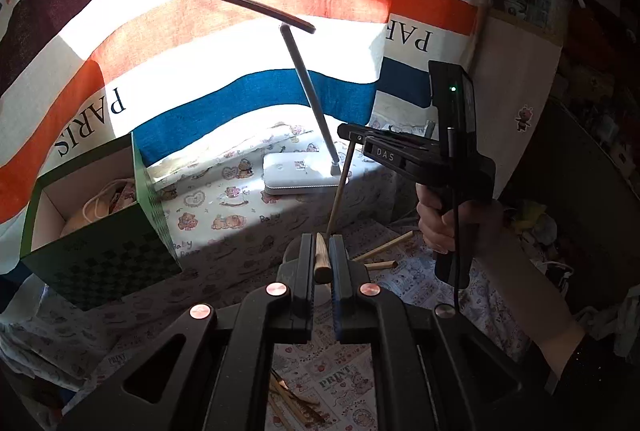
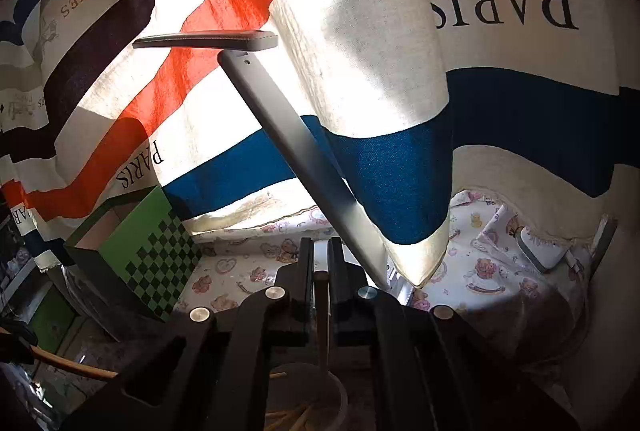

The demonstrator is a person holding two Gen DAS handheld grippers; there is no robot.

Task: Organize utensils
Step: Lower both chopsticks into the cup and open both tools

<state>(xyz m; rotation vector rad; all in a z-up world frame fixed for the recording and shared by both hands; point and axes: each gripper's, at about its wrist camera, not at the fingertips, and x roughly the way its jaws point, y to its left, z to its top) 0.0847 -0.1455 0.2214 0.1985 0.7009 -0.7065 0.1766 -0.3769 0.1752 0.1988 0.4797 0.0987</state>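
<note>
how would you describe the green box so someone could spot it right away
Start at the big striped PARIS curtain behind the table. Below its left end, on the teddy-print cloth, stands the green box, left of the white desk lamp. It is the only open-topped box, with a dark-green checker pattern on its side.

The left gripper point(image 1: 322, 263) covers all but the butt of a wooden handle point(image 1: 321, 258), so its utensil end is unseen. The loose sticks point(image 1: 296, 405) run under the gripper body. In the right wrist view, the clear container point(image 2: 308, 391) is cut off by the bottom edge, its contents too dark to tell.
</note>
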